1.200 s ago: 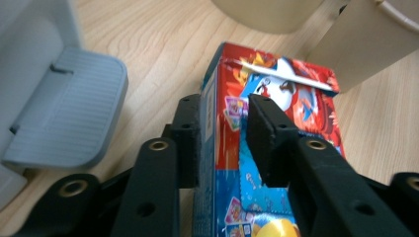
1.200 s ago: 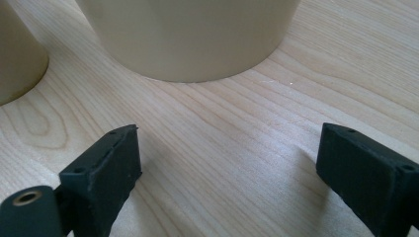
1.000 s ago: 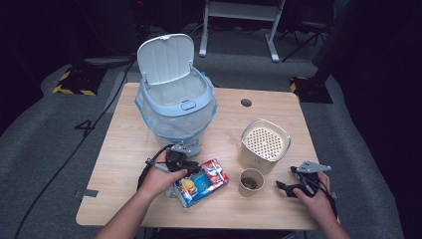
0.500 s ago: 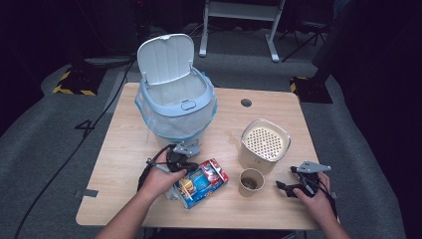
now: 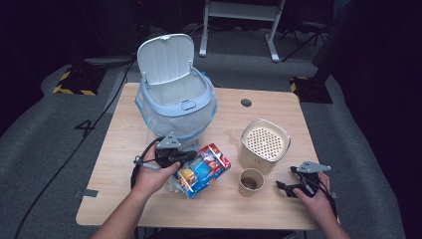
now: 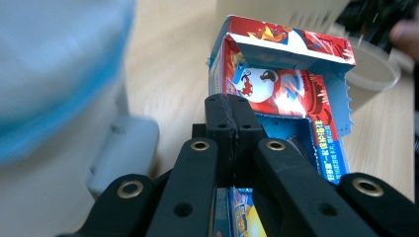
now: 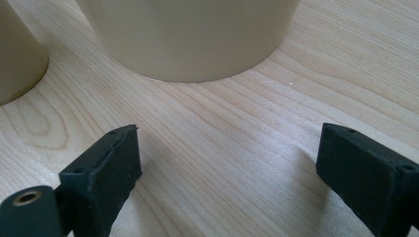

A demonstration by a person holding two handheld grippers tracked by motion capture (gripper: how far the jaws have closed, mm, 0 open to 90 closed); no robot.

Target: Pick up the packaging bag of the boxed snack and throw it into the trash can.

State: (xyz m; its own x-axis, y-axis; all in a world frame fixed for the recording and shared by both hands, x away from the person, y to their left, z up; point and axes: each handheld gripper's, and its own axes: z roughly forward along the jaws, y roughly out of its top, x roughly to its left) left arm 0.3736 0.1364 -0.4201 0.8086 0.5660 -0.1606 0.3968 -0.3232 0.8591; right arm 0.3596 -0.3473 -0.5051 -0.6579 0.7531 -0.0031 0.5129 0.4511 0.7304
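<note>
At the left of the high view, the white bin (image 5: 175, 102) with its blue-edged liner stands at the back of the wooden table (image 5: 119, 144), lid tipped up. Just in front of it, the left gripper (image 5: 185, 157) meets the red-and-blue snack box (image 5: 203, 170), which lies tilted near the table's front edge with its torn end toward the person. From above the jaws are too small to read. The left gripper view settles it: the two black pads are pressed flat together, pinching a flap of the snack box (image 6: 281, 89), whose open top and printed side rise just beyond them; the bin's pale wall blurs past on that view's left.

Right of the box stands a small paper cup (image 5: 251, 181), and just behind it a cream container with a perforated lid (image 5: 264, 144). Farther right, the right gripper (image 5: 286, 187) rests low on the table in the person's hand. The right gripper view shows what the overhead cannot: its jaws spread wide over bare wood, nothing between them, with the cream container's base (image 7: 192, 39) just ahead and the paper cup's side (image 7: 20, 54) at the left edge.
</note>
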